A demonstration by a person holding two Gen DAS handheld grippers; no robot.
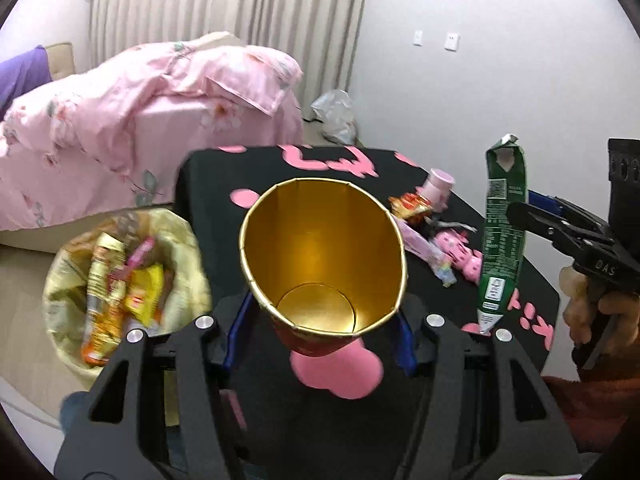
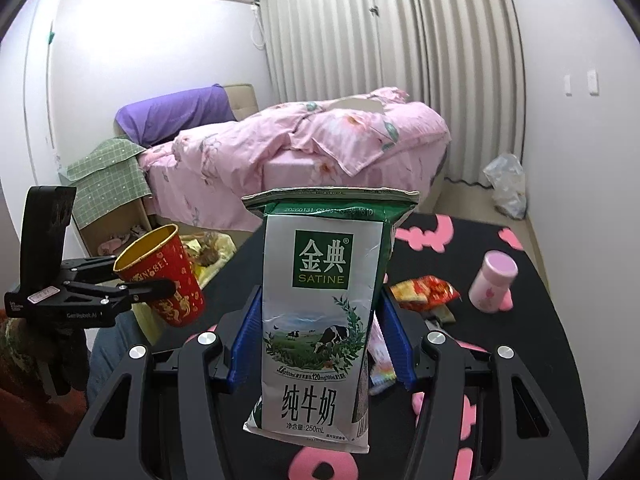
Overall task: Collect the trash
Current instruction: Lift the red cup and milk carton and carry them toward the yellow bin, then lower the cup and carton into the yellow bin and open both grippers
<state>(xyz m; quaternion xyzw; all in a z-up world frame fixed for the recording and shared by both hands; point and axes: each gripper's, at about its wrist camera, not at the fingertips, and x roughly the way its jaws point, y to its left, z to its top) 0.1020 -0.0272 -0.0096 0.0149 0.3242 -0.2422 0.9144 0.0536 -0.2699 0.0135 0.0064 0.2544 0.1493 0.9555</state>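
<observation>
My left gripper point(image 1: 322, 330) is shut on a red paper cup with a gold inside point(image 1: 320, 256), held tilted above the black table's left edge; it also shows in the right wrist view point(image 2: 168, 276). My right gripper point(image 2: 320, 340) is shut on a flattened green and white milk carton point(image 2: 320, 312), held upright over the table; the carton also shows in the left wrist view point(image 1: 502, 232). A yellow-lined trash bin point(image 1: 120, 272) with several wrappers in it stands on the floor left of the table.
On the black table with pink shapes point(image 2: 520, 360) lie a pink bottle point(image 2: 494, 280), a red snack wrapper point(image 2: 426, 292) and pink wrappers point(image 1: 460, 256). A bed with pink bedding point(image 2: 320, 148) stands behind. A plastic bag point(image 2: 506, 184) lies by the curtain.
</observation>
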